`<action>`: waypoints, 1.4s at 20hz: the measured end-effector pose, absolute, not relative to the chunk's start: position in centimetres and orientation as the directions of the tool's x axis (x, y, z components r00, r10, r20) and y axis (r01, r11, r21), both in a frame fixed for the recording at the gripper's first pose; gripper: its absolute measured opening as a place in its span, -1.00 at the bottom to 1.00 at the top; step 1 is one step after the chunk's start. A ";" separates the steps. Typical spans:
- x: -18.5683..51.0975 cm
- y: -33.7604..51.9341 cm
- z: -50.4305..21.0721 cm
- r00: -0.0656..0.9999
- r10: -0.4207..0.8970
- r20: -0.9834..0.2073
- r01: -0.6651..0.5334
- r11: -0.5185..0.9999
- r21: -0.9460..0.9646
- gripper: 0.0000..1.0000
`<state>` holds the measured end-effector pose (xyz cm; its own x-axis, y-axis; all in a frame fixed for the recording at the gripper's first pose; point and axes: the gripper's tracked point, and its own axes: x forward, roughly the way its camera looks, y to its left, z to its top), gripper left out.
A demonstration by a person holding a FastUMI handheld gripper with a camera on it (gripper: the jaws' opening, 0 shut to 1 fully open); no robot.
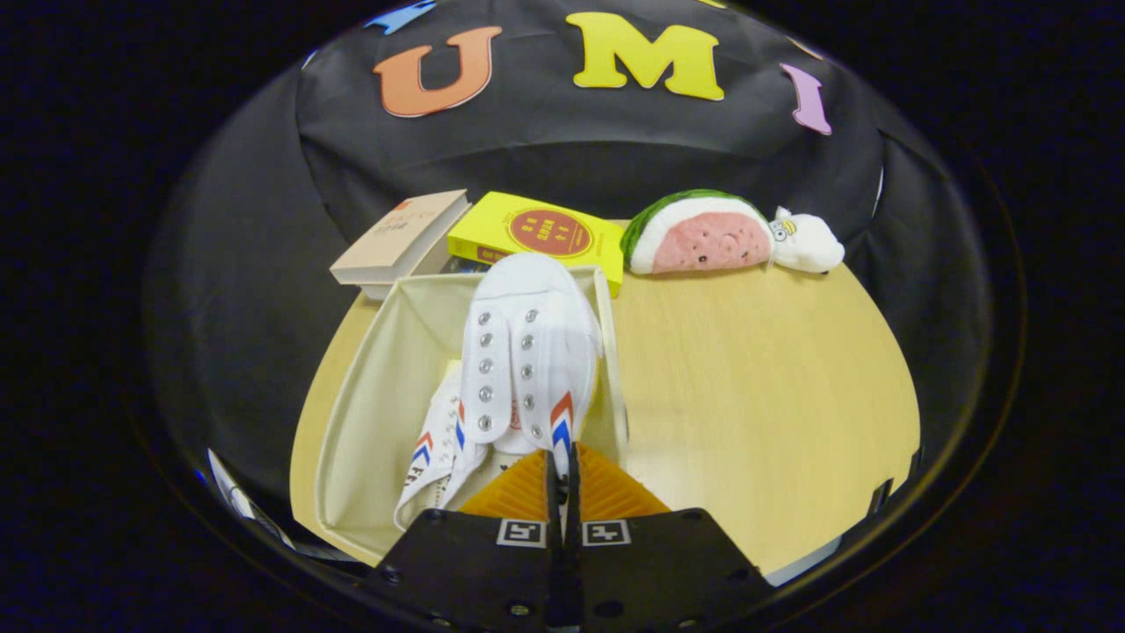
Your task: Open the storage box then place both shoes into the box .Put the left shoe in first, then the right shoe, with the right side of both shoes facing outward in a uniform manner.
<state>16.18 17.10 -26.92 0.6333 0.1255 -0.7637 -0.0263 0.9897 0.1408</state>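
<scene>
Shoe in white canvas is held above the open storage box, heel pinched between the nearly closed orange fingers of the gripper — a second shoe lies inside beneath it. Thin fabric is gripped, so slipping or twisting is judged possible, leaving the sides mismatched — books and a watermelon plush are seen beyond on the table.
</scene>
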 end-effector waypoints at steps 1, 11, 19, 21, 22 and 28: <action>16.2 17.5 -27.2 0.632 0.135 -0.763 -0.023 0.988 0.155 -1.00; 13.8 19.4 -25.3 0.632 0.188 -0.752 -0.114 0.982 0.150 0.67; 12.6 16.2 -17.2 0.758 0.151 -0.635 -0.084 0.987 0.134 0.93; 12.3 14.5 -15.3 0.787 0.133 -0.603 -0.056 0.988 0.145 0.94; 12.2 13.3 -14.4 0.802 0.117 -0.585 -0.041 0.989 0.142 0.93; 10.6 6.8 -9.5 0.867 0.053 -0.495 -0.004 0.995 0.100 0.93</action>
<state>10.61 6.80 -9.53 0.8674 0.0528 -0.4949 -0.0036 0.9950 0.0999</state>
